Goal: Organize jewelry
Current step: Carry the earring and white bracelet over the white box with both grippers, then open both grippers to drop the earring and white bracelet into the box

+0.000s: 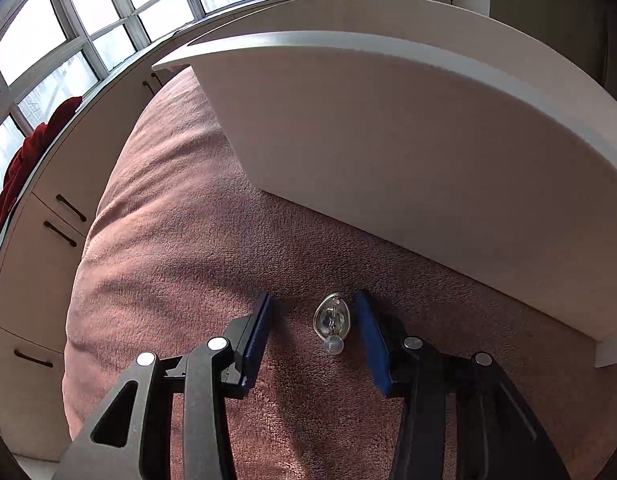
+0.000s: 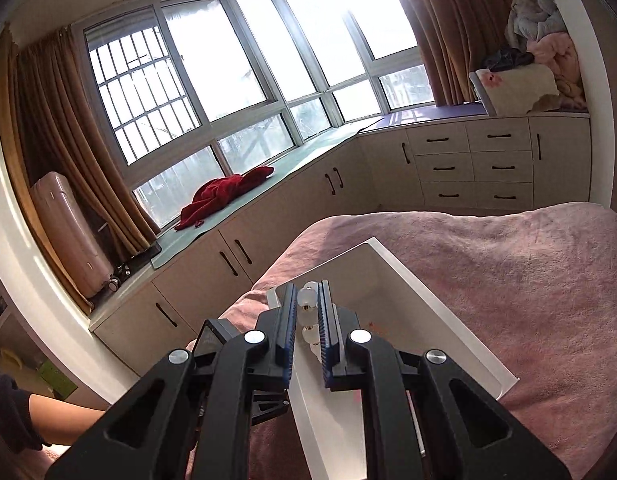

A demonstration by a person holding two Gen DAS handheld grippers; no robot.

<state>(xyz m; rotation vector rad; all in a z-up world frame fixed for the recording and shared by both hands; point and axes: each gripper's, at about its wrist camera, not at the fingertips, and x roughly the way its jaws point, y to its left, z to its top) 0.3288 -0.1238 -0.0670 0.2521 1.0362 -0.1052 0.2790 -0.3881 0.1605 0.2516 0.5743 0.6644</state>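
A small silver pendant with a clear bead (image 1: pixel 332 326) lies on the pink blanket (image 1: pixel 180 208), close to the outer wall of a white box (image 1: pixel 388 152). My left gripper (image 1: pixel 313 308) is open, its blue-padded fingers on either side of the pendant, low over the blanket. My right gripper (image 2: pixel 308 300) is shut on a strand of white translucent beads (image 2: pixel 310 312) and holds it above the open white box (image 2: pixel 440 312).
The box rests on a bed covered by the pink blanket (image 2: pixel 508 280). White cabinets (image 2: pixel 468 160) run under a bay window. A red cloth (image 2: pixel 224 196) lies on the sill, and a pink suitcase (image 2: pixel 68 232) stands at the left.
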